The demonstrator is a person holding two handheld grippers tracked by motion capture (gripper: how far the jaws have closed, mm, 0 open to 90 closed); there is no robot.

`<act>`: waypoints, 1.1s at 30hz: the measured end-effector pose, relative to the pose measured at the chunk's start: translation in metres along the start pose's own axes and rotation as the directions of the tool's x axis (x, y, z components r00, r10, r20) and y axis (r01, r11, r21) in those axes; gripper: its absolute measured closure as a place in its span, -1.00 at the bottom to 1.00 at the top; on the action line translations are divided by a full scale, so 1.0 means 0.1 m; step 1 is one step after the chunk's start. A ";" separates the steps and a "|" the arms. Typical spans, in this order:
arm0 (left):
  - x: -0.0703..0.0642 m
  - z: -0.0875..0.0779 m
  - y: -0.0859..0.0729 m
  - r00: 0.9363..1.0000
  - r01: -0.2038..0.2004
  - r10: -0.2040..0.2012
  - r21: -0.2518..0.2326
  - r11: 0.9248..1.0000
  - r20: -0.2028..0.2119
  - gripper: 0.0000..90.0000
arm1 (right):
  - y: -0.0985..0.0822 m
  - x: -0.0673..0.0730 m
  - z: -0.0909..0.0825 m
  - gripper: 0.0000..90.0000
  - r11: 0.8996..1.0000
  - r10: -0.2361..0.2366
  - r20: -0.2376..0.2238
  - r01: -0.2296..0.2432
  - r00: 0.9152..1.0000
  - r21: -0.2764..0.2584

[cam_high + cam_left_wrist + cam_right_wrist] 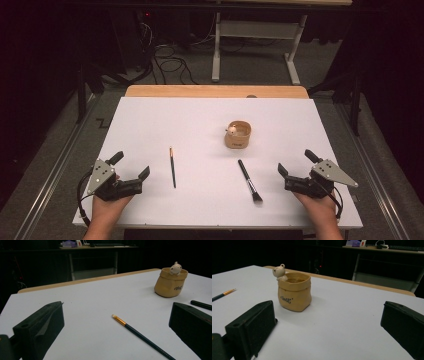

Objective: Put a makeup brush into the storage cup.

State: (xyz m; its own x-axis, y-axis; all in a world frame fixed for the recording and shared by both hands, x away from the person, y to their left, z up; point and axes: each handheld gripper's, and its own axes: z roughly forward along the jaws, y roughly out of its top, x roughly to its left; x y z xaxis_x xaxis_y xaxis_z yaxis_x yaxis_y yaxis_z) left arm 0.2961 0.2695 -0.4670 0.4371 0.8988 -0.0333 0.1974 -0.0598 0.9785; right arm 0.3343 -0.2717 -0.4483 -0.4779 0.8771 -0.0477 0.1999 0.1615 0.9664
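Observation:
A dark green pencil (pixel 172 167) with a gold ferrule lies on the white board (pixel 150 120), left of the middle. A black make-up brush (pixel 249 180) lies to its right, bristles toward me. Behind them stands a tan sack-shaped pot (pixel 238 135) with a small bear figure on its rim. My left gripper (pixel 131 165) rests open at the near left, the pencil (pixel 140 333) ahead of its jaws and the pot (pixel 170 282) farther off. My right gripper (pixel 295 161) rests open at the near right, facing the pot (pixel 294 292). Neither holds anything.
The board lies on a wooden table whose far edge (pixel 215 91) shows beyond it. Cables (pixel 170 60) and a white desk frame (pixel 255 30) are on the floor behind. Metal rails (pixel 60 160) run along both sides.

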 end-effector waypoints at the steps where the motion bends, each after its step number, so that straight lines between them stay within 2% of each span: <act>1: 0.00 0.00 0.00 1.000 0.000 0.000 0.000 1.000 0.000 -0.98 | 0.00 0.00 0.00 -0.99 1.000 -0.001 0.000 0.001 1.000 0.000; 16: 0.00 0.00 0.00 1.000 0.003 -0.003 0.001 1.000 0.001 -0.98 | 0.00 0.00 0.00 -0.99 1.000 -0.005 -0.002 0.005 1.000 0.000; 33: 0.06 -0.02 -0.01 0.999 0.038 -0.038 0.000 0.999 -0.011 -0.98 | -0.02 -0.01 0.01 -0.99 1.000 -0.007 0.001 0.007 1.000 0.008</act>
State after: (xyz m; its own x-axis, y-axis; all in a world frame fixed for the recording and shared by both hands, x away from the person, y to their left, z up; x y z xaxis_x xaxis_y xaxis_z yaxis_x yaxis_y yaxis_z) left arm 0.2970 0.2753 -0.4675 0.4200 0.9050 -0.0681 0.2134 -0.0256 0.9766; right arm 0.3353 -0.2719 -0.4505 -0.4782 0.8765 -0.0548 0.2030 0.1711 0.9641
